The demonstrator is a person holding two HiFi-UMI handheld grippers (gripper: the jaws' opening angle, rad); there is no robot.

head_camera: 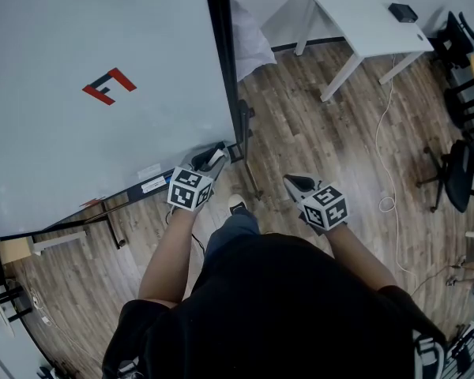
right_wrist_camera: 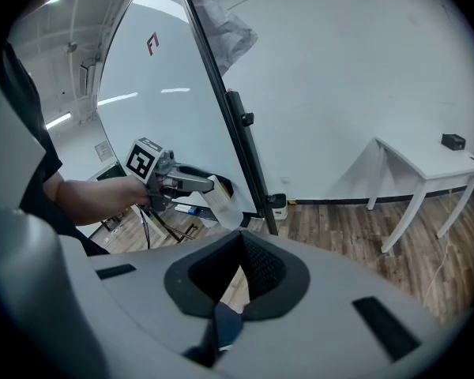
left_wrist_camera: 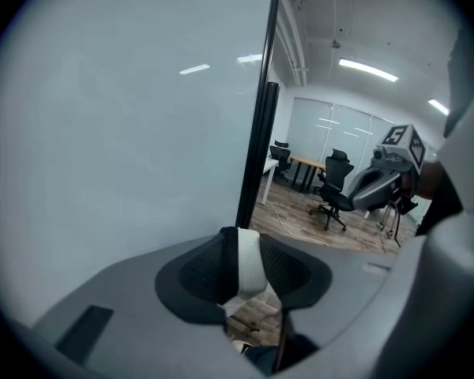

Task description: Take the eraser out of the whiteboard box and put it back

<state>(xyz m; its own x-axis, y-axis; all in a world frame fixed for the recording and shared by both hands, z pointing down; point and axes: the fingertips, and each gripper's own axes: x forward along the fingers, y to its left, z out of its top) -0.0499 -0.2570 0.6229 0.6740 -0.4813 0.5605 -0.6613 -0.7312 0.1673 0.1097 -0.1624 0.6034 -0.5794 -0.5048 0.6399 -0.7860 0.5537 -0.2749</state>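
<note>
**A:** Two grippers in shot. Which one has something?

**B:** The left gripper (head_camera: pixel 211 158). Its jaws are clamped on the eraser (left_wrist_camera: pixel 250 259), a whitish block pinched between the dark pads. It sits at the centre bottom of the left gripper view.

**A:** Where is that in the room?

**B:** Right by the lower right corner of the whiteboard (head_camera: pixel 87 133), just left of centre in the head view. The right gripper view shows the eraser sticking out of the jaw tips, close to the dark tray (right_wrist_camera: pixel 218 182) at the board's bottom edge. I can't tell if it touches the tray.

**A:** And the right gripper (head_camera: pixel 298 184)?

**B:** Its jaws are pressed together with nothing between them. It's held over the wood floor (head_camera: pixel 300 125), centre of the frame, apart from the board.

**A:** Anything else?

**B:** There's a red logo (head_camera: pixel 109 85) on the board at upper left, a white table (head_camera: pixel 363 22) at upper right and a black office chair (head_camera: pixel 458 172) at the right edge. A pale cable (head_camera: pixel 391 133) runs across the floor.
</note>
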